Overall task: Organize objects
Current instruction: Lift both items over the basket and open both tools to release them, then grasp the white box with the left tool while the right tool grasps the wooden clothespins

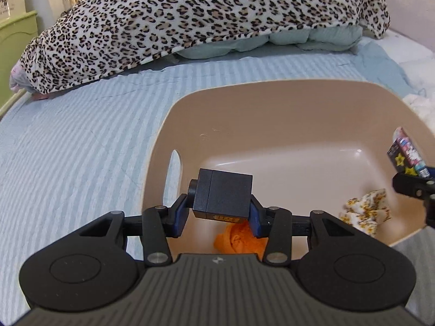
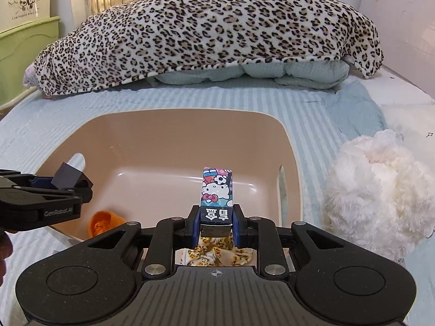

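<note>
The beige plastic basin (image 1: 285, 114) with slotted side handles sits on the pale blue striped bedsheet (image 1: 81, 141) and serves as the landmark here.

Over the basin's left rim, the left gripper (image 1: 221, 212) has its 2 blue-padded fingers (image 1: 180, 217) pinched on a dark grey cube-shaped box (image 1: 223, 197) with yellow print on its lower face; the box hangs above the basin floor, tilted slightly. In the right wrist view the same gripper (image 2: 72, 183) and box (image 2: 66, 176) appear at the basin's left edge.

Above the basin's near right side, the right gripper (image 2: 216, 224) clamps the lower end of a tall slim cartoon-cat printed carton (image 2: 216, 193), which stands upright. The carton (image 1: 406, 154) also shows at the basin's right edge from the left wrist view.

Inside the basin lie 2 items: a crumpled orange cloth (image 1: 239, 240) near the left corner and a white fabric piece with yellow floral print (image 1: 365, 213) toward the right.

Beyond the basin's far rim, a leopard-print blanket (image 2: 212, 32) covers pale green pillows (image 2: 285, 74). Just right of the basin rests a fluffy white plush toy (image 2: 380, 198).
</note>
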Motion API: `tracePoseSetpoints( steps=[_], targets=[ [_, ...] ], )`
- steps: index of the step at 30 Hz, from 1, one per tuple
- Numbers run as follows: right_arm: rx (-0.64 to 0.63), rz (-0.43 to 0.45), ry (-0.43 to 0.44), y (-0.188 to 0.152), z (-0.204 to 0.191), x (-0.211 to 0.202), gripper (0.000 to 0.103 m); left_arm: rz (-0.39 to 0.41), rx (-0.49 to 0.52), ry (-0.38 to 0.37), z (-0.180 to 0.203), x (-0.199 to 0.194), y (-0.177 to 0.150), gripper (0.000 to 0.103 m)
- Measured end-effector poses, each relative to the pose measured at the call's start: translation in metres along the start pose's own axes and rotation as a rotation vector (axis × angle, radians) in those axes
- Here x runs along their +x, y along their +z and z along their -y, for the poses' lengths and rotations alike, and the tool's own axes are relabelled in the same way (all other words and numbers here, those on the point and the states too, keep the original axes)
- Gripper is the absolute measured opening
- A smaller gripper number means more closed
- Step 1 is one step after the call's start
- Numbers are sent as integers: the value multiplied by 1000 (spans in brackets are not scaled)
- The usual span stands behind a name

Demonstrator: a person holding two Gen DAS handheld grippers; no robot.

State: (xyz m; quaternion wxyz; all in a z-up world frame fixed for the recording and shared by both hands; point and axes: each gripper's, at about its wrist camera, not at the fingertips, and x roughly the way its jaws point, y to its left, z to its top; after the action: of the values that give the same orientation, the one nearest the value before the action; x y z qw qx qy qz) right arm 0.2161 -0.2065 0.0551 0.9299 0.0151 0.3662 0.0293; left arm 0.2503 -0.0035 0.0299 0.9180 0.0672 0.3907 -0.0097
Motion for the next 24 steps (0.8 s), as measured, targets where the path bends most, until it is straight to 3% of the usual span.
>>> tracePoseSetpoints(
  steps=[2, 3, 4, 6, 10, 14, 19, 24],
  targets=[
    [11, 8, 4, 1, 1, -6, 25, 17, -16, 16, -1, -8, 1, 47],
    [18, 15, 5, 1, 3, -9, 34, 27, -17, 22, -2, -13, 1, 48],
    [26, 25, 9, 2, 4, -14, 34, 34, -16, 19, -4, -19, 3, 49],
    [36, 41, 15, 2, 6, -25, 42, 51, -21, 14, -7, -32, 4, 69],
    [49, 74, 28, 3, 8, -46, 55, 94, -22, 22, -11, -61, 4, 74],
    [31, 89, 39, -2, 6, -67, 63, 108, -21, 7, -16, -86, -3, 90],
    [-1, 60, 40, -19, 3, -78, 68, 82, -28, -8, -22, -102, -20, 93],
    [-39, -14, 24, -39, 0, -66, 73, 38, 1, -12, -24, -93, -45, 95]
  ],
)
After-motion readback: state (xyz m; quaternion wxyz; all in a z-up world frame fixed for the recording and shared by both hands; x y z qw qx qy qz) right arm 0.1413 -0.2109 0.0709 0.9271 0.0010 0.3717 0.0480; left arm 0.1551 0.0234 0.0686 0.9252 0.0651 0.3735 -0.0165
